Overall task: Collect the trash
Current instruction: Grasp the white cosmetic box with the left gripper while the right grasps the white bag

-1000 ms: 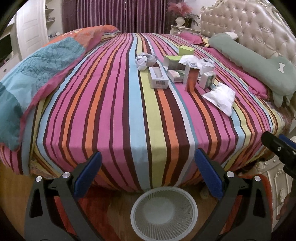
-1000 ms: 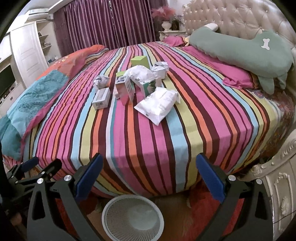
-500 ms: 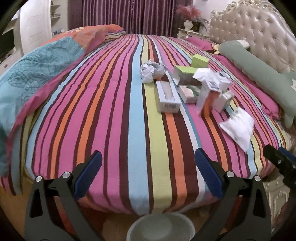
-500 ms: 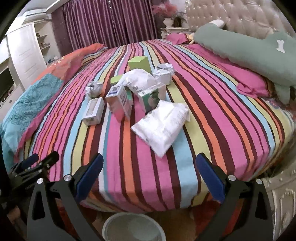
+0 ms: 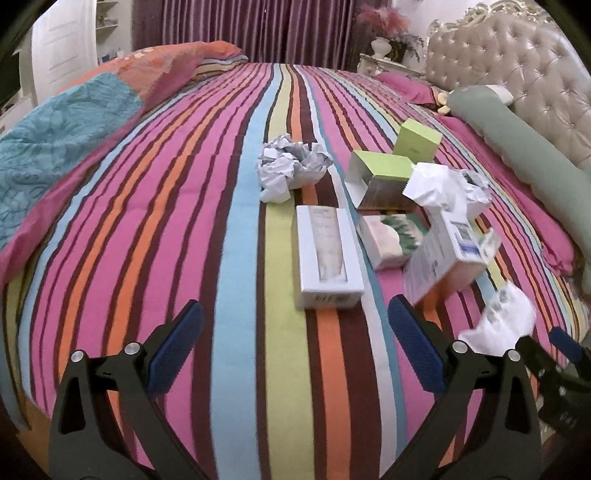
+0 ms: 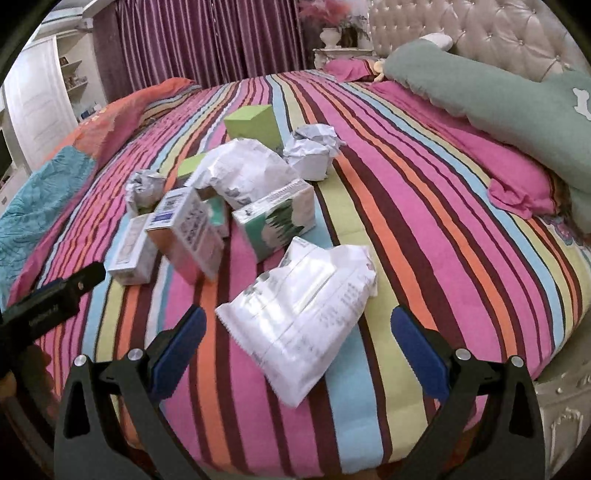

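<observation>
A: Where was the trash?

B: All on the bed (image 5: 155, 206), striped cover, in one loose cluster toward the headboard (image 6: 491, 33) side. Nearest the left gripper (image 5: 295, 343): a white box (image 5: 327, 264) lying flat, long side running away from it. Far of that, a paper ball (image 5: 290, 168). Right of the ball, an open green carton (image 5: 380, 179) on its side, and a green box (image 5: 419, 138) farther off.

A: And the right side?

B: A white bag (image 6: 303, 314) lay flat just beyond the right gripper (image 6: 295, 347), between its two blue pads in the wrist view, not touched. Past it, a teal-print box (image 6: 275, 221), an upright labelled box (image 6: 188, 232) leaning left, a crumpled bag (image 6: 240, 173) on top of the pile, and a second paper wad (image 6: 312, 149) at the far right of the cluster.

A: Grippers?

B: Both spread wide, nothing between the fingers. Left one hung over the near edge of the bed; right one likewise, to its right. Each showed at the edge of the other's camera.

A: Anything else noted?

B: Green bolster (image 6: 498, 92) along the headboard, pink pillow (image 6: 517, 177) beneath it, teal quilt (image 5: 55, 147) bunched far left, purple curtains (image 5: 258, 26) behind.
</observation>
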Demonstrator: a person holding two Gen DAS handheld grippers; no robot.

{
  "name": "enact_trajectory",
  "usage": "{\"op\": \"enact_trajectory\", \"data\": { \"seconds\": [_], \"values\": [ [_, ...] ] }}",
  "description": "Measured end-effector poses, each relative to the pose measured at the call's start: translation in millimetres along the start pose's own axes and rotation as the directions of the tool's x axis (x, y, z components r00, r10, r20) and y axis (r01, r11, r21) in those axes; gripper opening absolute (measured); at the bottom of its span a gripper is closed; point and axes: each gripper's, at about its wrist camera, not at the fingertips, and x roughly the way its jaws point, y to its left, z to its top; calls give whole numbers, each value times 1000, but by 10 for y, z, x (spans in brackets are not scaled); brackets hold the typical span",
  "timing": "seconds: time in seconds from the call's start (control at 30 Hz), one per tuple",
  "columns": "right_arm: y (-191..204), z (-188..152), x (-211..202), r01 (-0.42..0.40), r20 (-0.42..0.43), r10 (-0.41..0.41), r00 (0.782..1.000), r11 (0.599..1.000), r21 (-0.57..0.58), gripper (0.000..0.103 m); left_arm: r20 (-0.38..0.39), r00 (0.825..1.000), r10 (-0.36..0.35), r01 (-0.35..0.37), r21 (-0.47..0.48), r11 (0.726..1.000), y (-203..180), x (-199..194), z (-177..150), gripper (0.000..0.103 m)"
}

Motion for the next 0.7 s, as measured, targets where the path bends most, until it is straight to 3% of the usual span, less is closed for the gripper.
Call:
{"op": "enact_trajectory", "data": {
  "seconds": [0.43,0.7],
  "values": [
    [36,52,378,4,-44,-7,999,999,-52,96,-40,998,41,-40,20,999,-138,493,284,97],
    [84,57,551,-10,-82,4,997,997,-80,96,-74,992,103,-99,55,994,-168,723,284,94]
  ]
}}
